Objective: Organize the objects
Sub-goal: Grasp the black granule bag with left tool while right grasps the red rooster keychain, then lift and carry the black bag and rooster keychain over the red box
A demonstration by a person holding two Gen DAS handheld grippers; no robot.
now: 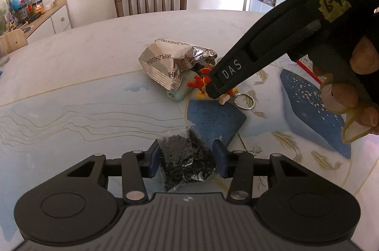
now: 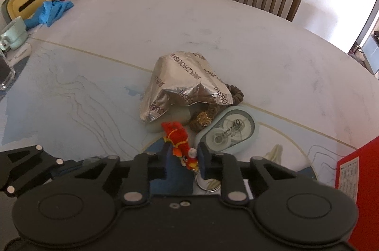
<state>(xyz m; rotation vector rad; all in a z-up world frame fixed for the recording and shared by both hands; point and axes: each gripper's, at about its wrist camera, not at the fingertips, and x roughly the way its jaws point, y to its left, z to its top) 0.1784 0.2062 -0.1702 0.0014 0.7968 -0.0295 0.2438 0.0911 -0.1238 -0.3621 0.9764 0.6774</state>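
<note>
While the right claw [image 2: 183, 162] pinches the red toy [image 2: 180, 142], its length running away from it, the left claw [image 1: 187, 159] clamps the dark packet [image 1: 187, 156] nearer the bench [image 1: 83, 75] edge.

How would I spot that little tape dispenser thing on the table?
Start at the crumpled silver foil bag in the middle of the round table. Just right of and below it lies the pale green correction tape roller, beside a brown hair scrunchie. Only it has a clear window showing two white reels.
</note>
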